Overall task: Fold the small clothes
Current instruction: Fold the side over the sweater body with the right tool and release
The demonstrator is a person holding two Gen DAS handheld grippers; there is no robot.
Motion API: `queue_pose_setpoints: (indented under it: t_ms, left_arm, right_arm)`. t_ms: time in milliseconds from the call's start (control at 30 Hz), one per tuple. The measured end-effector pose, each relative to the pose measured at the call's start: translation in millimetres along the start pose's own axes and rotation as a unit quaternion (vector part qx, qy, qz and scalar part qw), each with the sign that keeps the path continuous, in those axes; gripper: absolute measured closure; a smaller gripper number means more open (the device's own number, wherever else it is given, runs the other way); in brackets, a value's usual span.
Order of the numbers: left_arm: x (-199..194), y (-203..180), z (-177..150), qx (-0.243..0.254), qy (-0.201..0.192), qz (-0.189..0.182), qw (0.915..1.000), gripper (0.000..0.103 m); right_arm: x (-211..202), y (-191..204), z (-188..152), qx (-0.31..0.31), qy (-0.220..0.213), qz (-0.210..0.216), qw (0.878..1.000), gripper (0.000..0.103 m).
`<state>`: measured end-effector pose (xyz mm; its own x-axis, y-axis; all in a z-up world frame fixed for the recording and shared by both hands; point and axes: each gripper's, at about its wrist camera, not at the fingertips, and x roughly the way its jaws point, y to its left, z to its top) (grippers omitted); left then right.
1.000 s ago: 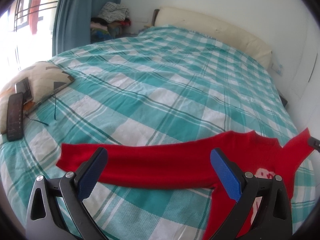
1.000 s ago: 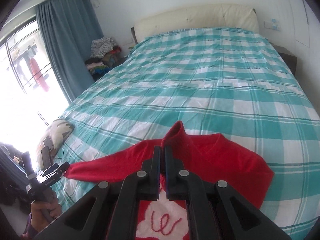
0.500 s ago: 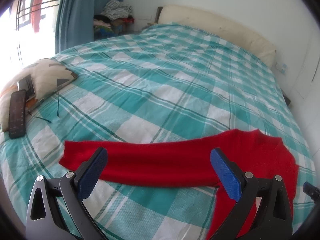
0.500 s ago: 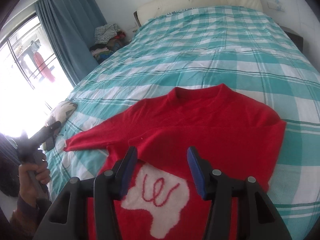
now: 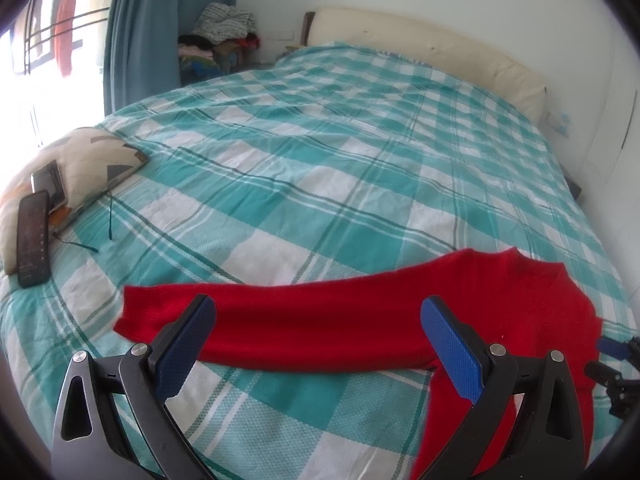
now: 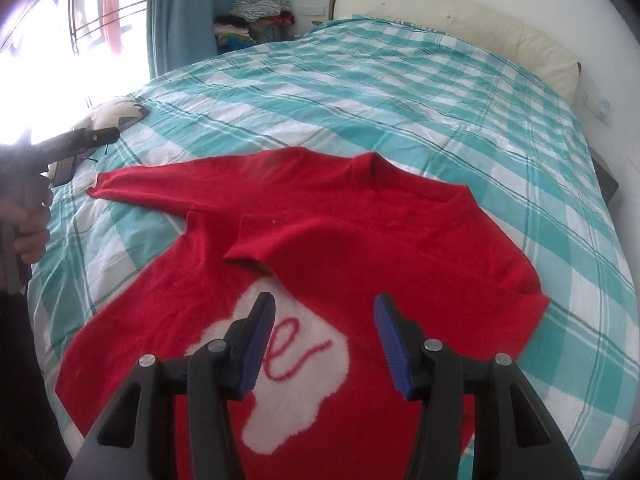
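Note:
A small red sweater (image 6: 360,240) with a white patch (image 6: 296,392) lies flat on the teal checked bed (image 6: 400,92). Its right sleeve (image 6: 320,236) is folded across the chest. Its left sleeve (image 5: 304,328) stretches out to the left. My left gripper (image 5: 316,328) is open and empty, just above that sleeve. My right gripper (image 6: 324,328) is open and empty, above the white patch. The left gripper also shows in the right wrist view (image 6: 76,142), held by a hand at the left edge.
A patterned cushion (image 5: 76,168) with a phone (image 5: 34,240) and another device lies at the bed's left edge. A cream headboard (image 5: 432,52) is at the far end. A pile of clothes (image 5: 220,40) sits by the blue curtain (image 5: 152,28).
My right gripper opened, let go of the right sleeve, which now lies folded over the chest, and drew back. The left gripper stayed open over the left sleeve.

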<state>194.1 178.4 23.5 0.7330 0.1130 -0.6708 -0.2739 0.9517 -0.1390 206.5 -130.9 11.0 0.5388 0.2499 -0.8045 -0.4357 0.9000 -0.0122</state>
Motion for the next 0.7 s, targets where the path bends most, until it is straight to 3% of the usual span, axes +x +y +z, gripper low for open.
queue_pose_setpoints:
  t_ms: [33, 100, 200, 333, 533, 567, 667, 700]
  left_arm:
    - [0, 2, 1, -0.005, 0.000, -0.001, 1.0000, 0.000]
    - [1, 7, 3, -0.016, 0.002, -0.003, 0.9999, 0.000]
    - [1, 14, 6, -0.027, 0.005, -0.009, 0.9996, 0.000]
    - [0, 16, 8, -0.025, 0.004, -0.013, 0.9996, 0.000]
    - [0, 22, 11, -0.036, 0.008, -0.018, 0.9992, 0.000]
    - [0, 24, 11, -0.039, 0.009, -0.019, 0.9990, 0.000]
    - [-1, 30, 12, -0.045, 0.007, -0.020, 0.9988, 0.000]
    - [-1, 31, 13, -0.046, 0.006, -0.019, 0.9987, 0.000]
  right_arm:
    - [9, 4, 12, 0.007, 0.004, 0.007, 1.000, 0.053]
    - [31, 10, 31, 0.026, 0.020, 0.017, 0.999, 0.065]
    - [71, 26, 44, 0.043, 0.067, 0.029, 0.996, 0.074]
    - [113, 50, 45, 0.042, 0.098, 0.044, 0.993, 0.074]
    - [155, 77, 45, 0.009, 0.126, -0.017, 0.992, 0.077]
    - [158, 78, 45, 0.004, 0.126, -0.044, 0.991, 0.093]
    - [143, 65, 51, 0.069, 0.089, -0.043, 0.993, 0.097]
    - [134, 59, 53, 0.096, 0.069, -0.023, 0.993, 0.097]
